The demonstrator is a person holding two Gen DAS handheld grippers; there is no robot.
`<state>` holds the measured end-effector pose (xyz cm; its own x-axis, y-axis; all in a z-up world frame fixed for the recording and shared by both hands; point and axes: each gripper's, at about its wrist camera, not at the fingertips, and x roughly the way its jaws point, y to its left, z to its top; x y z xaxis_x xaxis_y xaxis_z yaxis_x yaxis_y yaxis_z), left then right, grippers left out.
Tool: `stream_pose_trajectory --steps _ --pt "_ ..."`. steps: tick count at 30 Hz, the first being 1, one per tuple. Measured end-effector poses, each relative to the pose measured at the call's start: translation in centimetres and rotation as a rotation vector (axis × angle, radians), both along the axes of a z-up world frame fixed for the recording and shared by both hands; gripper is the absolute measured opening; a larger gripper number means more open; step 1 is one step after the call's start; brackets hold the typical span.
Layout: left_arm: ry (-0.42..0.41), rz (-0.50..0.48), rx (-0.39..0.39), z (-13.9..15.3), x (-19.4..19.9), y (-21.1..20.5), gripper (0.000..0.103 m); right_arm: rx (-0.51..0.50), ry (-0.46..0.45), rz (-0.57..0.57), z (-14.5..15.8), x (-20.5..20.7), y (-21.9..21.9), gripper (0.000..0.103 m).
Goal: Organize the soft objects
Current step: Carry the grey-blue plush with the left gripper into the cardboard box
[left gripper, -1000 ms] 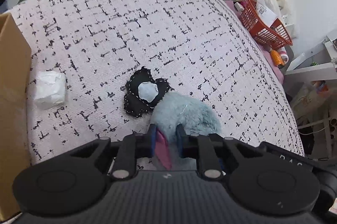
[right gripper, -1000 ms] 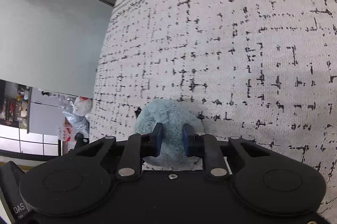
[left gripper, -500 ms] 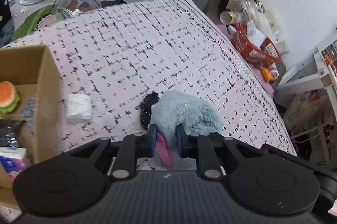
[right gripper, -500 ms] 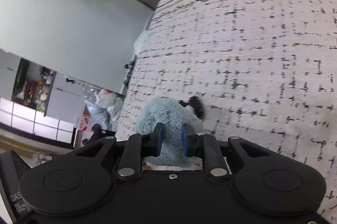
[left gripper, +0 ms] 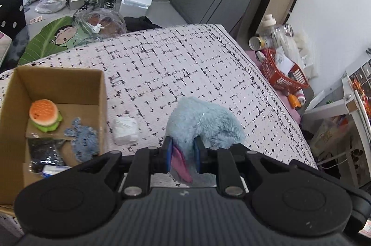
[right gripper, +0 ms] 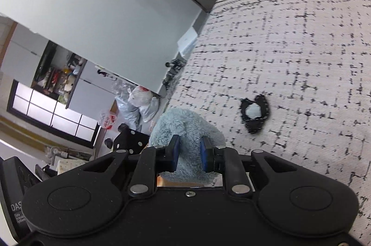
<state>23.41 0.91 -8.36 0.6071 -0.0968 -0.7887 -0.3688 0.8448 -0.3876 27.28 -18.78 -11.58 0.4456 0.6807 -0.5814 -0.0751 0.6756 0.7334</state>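
The bed [left gripper: 185, 65], under a white cover with a broken black grid, carries everything. A cardboard box [left gripper: 102, 93] stands open at its left edge in the left wrist view; a second ago only its wall showed there, and now its inside is in sight: a burger toy [left gripper: 45, 115], a blue knit piece [left gripper: 83, 137] and a dark packet [left gripper: 45, 152]. A white wad [left gripper: 125, 130] lies on the cover just beside the box's right wall.

The plush [left gripper: 204, 125], pale blue and furry with a pink flap hanging from it, is held above the bed by both claws, its long axis running away from each camera. It has risen since the earlier frames, when it lay on the cover. The left gripper [left gripper: 183, 154] pinches the end with the pink flap; the right gripper [right gripper: 189, 153] pinches blue fur, probably the other end, though the view does not settle it.

A black patch [right gripper: 254, 115] with a pale centre lies flat on the cover, well apart from the plush; before, the two touched.

The right gripper's housing reads "DAS" and "Data Acquisition System", partly cut off.
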Motion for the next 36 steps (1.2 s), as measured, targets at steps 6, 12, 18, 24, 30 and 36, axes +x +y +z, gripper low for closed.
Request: stream_pose_trajectory --steps 6,12,18,24,30,36 --pt "-0.037 0.012 -0.003 1.3 -1.7 2.0 0.018 0.026 -0.045 0.029 1.0 -1.0 1.8 0.019" --pt "-0.054 0.043 -0.01 1.9 -3.2 4.5 0.018 0.031 -0.08 0.078 1.7 -1.9 4.4 0.019" --pt "-0.061 0.07 -0.027 1.8 -4.6 7.1 0.018 0.021 -0.104 0.112 2.1 -2.7 6.9 0.019" --pt "-0.068 0.085 -0.041 1.6 -5.3 9.1 0.018 0.02 -0.119 0.118 2.0 -3.3 8.7 0.019" --pt "-0.064 0.103 -0.055 1.0 -6.0 11.3 0.018 -0.003 -0.124 0.14 1.3 -3.8 10.9 0.019" --pt "-0.047 0.127 -0.076 -0.4 -6.7 13.4 0.017 -0.042 -0.115 0.172 0.2 -4.0 13.0 0.019"
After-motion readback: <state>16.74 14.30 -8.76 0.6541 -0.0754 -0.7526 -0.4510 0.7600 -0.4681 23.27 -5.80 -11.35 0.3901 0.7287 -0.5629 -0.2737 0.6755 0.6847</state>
